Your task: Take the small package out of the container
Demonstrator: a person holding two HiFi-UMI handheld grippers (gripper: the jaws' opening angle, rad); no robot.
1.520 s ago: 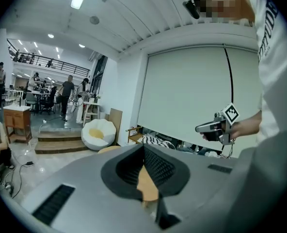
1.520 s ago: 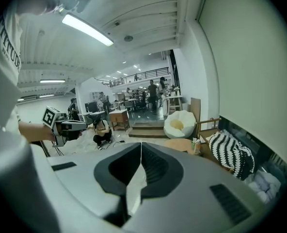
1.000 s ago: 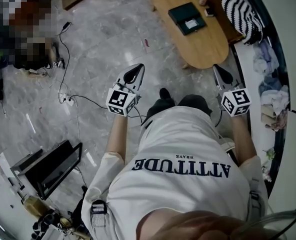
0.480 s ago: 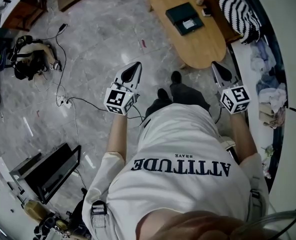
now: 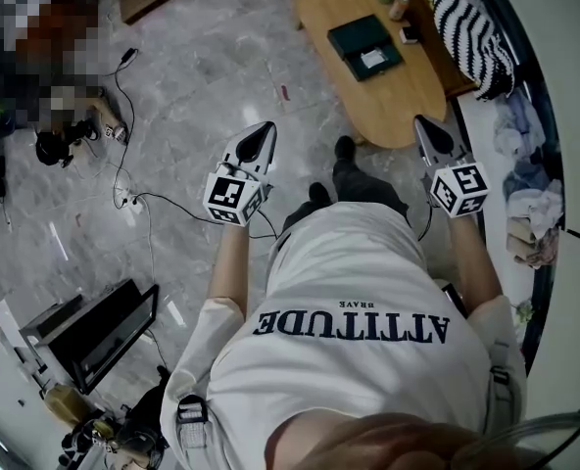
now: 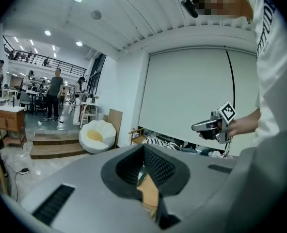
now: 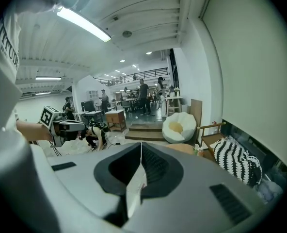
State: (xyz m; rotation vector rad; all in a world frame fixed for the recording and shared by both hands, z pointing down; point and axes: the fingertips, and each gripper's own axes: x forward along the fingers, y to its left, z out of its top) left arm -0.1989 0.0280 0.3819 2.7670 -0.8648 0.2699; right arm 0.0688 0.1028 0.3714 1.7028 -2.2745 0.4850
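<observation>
Here, left gripper (image 5: 263, 133) and right gripper (image 5: 425, 130) held forward, well apart, both jaws pressed together, empty.

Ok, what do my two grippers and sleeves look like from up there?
The left hand-held gripper and right hand-held gripper are grey, tapering shells with dark ribbed pads; each carries a white cube of black square markers. A thin dark cable hangs from the right one. The sleeves are short and white.

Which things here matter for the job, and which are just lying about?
Job: dark box on the wooden table; left tool and right tool, both shut and empty.
Lying about: striped cushion, floor cables, black case.
</observation>
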